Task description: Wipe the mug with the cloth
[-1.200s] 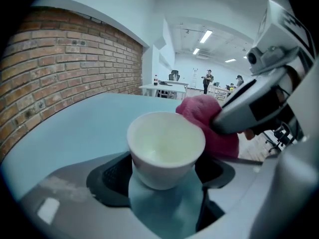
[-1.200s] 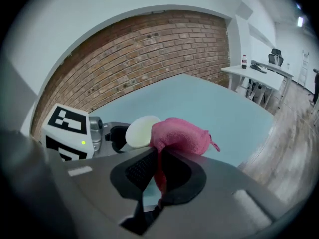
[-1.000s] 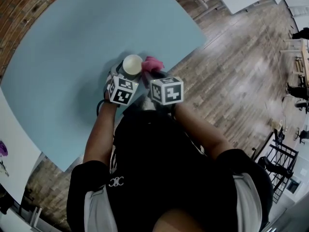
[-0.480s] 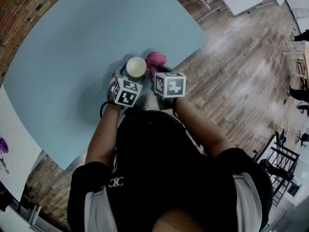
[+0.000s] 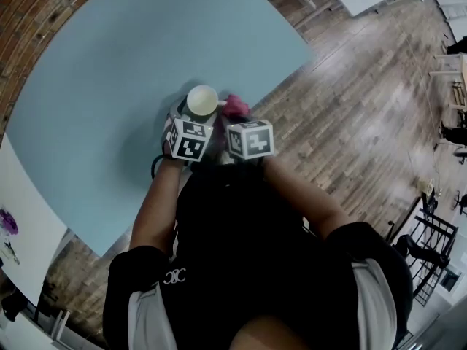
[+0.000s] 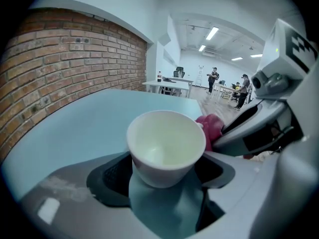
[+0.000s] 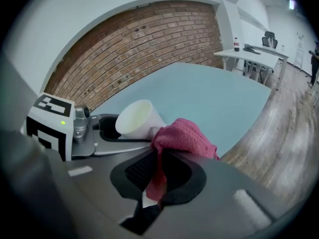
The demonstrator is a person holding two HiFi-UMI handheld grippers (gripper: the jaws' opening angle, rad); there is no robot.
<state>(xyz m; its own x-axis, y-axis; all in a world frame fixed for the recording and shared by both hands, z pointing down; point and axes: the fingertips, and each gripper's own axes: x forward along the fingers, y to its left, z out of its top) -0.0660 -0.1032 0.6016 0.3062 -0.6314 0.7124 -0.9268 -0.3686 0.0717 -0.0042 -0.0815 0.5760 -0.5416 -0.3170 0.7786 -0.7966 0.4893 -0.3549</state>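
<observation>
A white mug (image 5: pixel 202 100) (image 6: pixel 166 146) (image 7: pixel 138 118) is held upright above the light blue table (image 5: pixel 109 71), with my left gripper (image 5: pixel 191 119) (image 6: pixel 167 180) shut on its lower body. A pink cloth (image 5: pixel 235 106) (image 7: pixel 182 136) (image 6: pixel 212 127) is bunched in my right gripper (image 5: pixel 232 119) (image 7: pixel 159 176), which is shut on it. The cloth presses against the mug's right side. Both marker cubes sit side by side just below the mug in the head view.
The table's right edge (image 5: pixel 281 75) runs close beside the cloth, with wooden floor (image 5: pixel 365 108) beyond. A brick wall (image 7: pixel 134 44) stands behind the table. White desks (image 6: pixel 167 85) and people stand far back in the room.
The cloth in my right gripper has moved down and left, closer against the mug's side. The mug has shifted only slightly with the left gripper.
</observation>
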